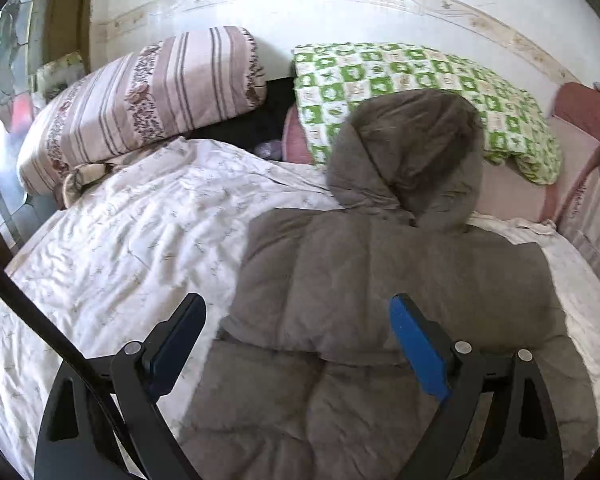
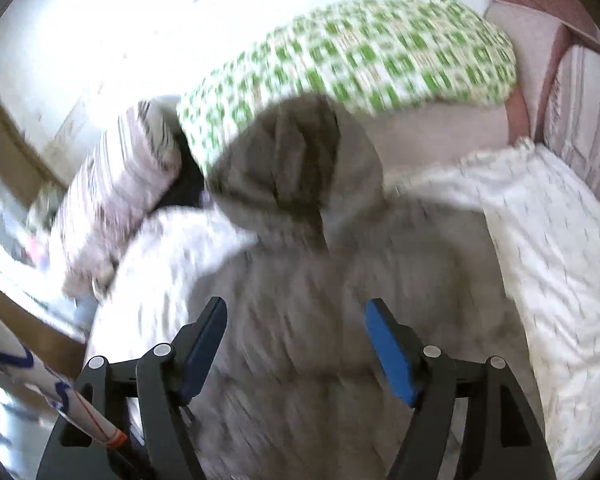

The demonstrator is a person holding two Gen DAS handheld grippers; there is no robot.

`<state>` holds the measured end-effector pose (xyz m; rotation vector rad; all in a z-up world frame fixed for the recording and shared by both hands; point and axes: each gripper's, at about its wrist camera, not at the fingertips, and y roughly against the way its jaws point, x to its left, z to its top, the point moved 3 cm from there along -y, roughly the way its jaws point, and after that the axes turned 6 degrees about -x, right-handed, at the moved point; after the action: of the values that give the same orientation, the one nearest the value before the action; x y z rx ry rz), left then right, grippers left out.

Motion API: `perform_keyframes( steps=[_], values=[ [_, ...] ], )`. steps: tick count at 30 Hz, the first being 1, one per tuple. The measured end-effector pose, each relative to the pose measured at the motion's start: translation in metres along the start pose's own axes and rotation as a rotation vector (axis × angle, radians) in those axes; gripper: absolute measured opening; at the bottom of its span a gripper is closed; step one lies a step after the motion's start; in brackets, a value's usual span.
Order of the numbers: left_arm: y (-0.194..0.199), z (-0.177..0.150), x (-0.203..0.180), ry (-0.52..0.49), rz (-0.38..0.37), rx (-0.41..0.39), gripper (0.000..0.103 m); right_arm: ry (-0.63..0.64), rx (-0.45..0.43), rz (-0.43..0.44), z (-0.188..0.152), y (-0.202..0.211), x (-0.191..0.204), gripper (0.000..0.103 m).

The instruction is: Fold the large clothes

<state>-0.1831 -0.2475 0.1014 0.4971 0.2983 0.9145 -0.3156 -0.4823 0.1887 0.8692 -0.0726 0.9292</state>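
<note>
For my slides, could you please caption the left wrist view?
Open left gripper above a grey hooded puffer jacket on a white quilt.

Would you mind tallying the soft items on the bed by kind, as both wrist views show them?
Hooded padded jacket: 1
White quilt under it: 1
Rolled or folded bedding: 2, the striped bundle and the green checked one
Total: 4

Black tongs (image 1: 298,346), blue pads (image 1: 418,350), silver pivot screws (image 1: 463,347)
</note>
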Motion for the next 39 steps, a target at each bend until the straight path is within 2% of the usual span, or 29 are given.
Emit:
perform_keyframes(
  steps=[3, 7, 11, 14, 19, 20, 21, 22, 23, 26, 33, 36, 39],
  values=[
    [-0.014, -0.004, 0.006, 0.018, -0.016, 0.035, 0.093, -0.060, -0.001, -0.006, 0.055, -0.033, 0.019, 0.077],
    [-0.023, -0.008, 0.006, 0.000, -0.014, 0.039, 0.093, -0.148, -0.005, -0.056, 0.107, -0.088, 0.024, 0.080],
    [-0.027, -0.008, 0.002, -0.029, -0.009, 0.017, 0.093, -0.274, -0.003, -0.085, 0.140, -0.140, 0.008, 0.080],
    [-0.034, -0.007, 0.001, -0.042, -0.006, 0.005, 0.093, -0.381, -0.018, -0.072, 0.159, -0.172, -0.008, 0.081],
    [-0.050, -0.009, 0.002, -0.041, -0.003, 0.023, 0.093, -0.390, 0.001, -0.113, 0.170, -0.211, -0.017, 0.080],
    [-0.052, -0.009, 0.003, -0.039, -0.002, 0.028, 0.093, -0.394, 0.001, -0.097, 0.169, -0.217, -0.019, 0.076],
    [-0.054, -0.010, 0.003, -0.034, -0.004, 0.035, 0.093, -0.398, 0.004, -0.062, 0.165, -0.221, -0.021, 0.064],
    [-0.055, -0.010, 0.004, -0.031, -0.006, 0.038, 0.093, -0.409, 0.005, -0.054, 0.160, -0.220, -0.024, 0.029],
    [-0.056, -0.010, 0.004, -0.028, -0.005, 0.041, 0.093, -0.426, 0.004, -0.048, 0.155, -0.218, -0.026, 0.024],
    [-0.054, -0.009, 0.007, -0.019, 0.002, 0.034, 0.093, -0.405, -0.036, 0.010, 0.141, -0.194, -0.024, 0.018],
    [-0.045, -0.004, 0.012, 0.027, -0.027, 0.024, 0.093, -0.311, -0.104, 0.121, 0.082, -0.105, -0.013, 0.014],
    [-0.041, 0.000, 0.021, 0.086, -0.064, 0.023, 0.093, -0.274, -0.113, 0.162, 0.044, -0.068, -0.011, 0.013],
    [-0.036, 0.003, 0.029, 0.130, -0.068, 0.010, 0.093, -0.253, -0.133, 0.196, -0.003, -0.031, -0.016, 0.012]
  ],
)
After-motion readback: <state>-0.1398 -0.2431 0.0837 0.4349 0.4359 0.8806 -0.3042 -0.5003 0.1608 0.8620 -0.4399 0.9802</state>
